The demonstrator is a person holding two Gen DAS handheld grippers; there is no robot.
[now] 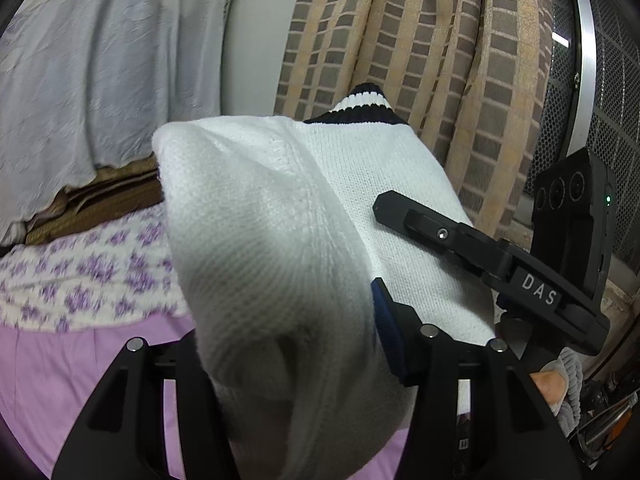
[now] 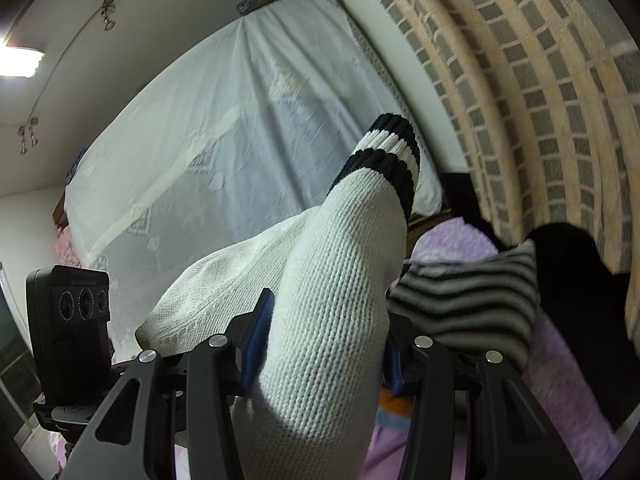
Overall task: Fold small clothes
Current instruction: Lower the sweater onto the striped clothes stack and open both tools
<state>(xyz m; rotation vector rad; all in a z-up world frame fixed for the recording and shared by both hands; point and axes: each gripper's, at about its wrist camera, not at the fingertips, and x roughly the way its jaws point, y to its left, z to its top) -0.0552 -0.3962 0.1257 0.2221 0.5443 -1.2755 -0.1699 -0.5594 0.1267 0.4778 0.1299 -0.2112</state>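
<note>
Above the purple bed (image 1: 60, 380), your left tongs (image 1: 296, 380) and right tongs (image 2: 320, 344) each clamp the white sock (image 1: 272, 216), stretched lengthwise between them.

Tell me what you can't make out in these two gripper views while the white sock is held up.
- Left wrist view: white sock covers the left gripper fingertips.
- Right wrist view: sock covers the right gripper pads.
- Striped cloth: blurred, kind unclear.
- Dark heap: shapeless.

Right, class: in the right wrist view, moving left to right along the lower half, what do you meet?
Left tool → white sock → striped cloth → black cloth.
</note>
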